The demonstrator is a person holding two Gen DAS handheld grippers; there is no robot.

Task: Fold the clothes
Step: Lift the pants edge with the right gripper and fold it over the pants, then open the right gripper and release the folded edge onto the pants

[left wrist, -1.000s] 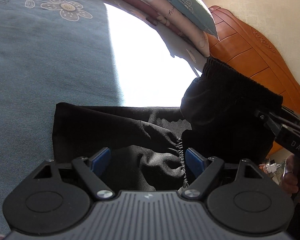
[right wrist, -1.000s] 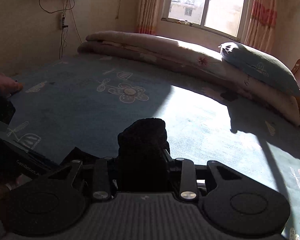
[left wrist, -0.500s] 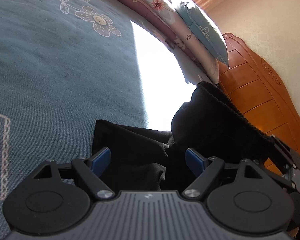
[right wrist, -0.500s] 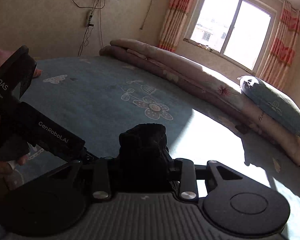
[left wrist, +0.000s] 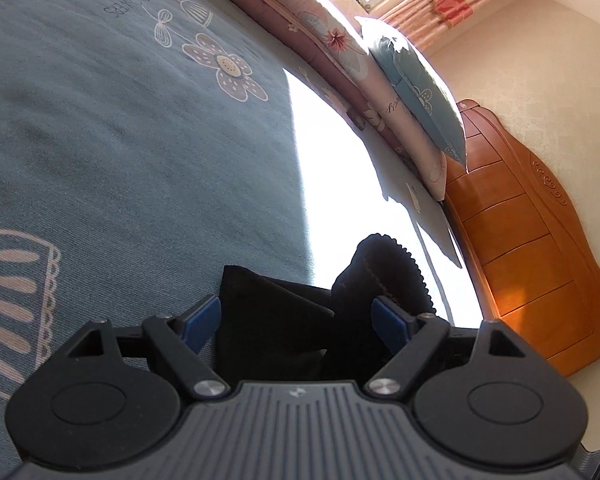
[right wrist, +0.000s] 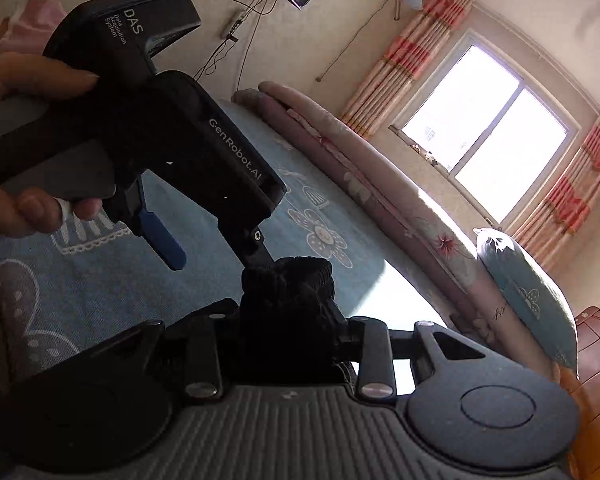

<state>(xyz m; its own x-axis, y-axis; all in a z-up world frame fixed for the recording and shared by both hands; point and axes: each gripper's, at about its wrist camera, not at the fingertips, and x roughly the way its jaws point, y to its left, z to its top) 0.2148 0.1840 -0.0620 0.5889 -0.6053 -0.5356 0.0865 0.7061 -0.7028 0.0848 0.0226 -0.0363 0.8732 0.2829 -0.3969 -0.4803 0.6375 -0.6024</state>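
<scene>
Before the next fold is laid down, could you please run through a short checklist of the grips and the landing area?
1. Right gripper shut on the black garment: ok, ribbed edge bunched between the fingers.
2. Left gripper holding cloth: not ok, jaws open with the black garment lying loose between them.
3. Blue bedspread ahead free for laying down: ok, nothing on it in the left wrist view.
4. Garment spread flat: not ok, it is bunched and raised.
5. Folded quilt and pillow out of the way: ok, along the far edge.
6. Which garment edge is held: cannot tell.
</scene>
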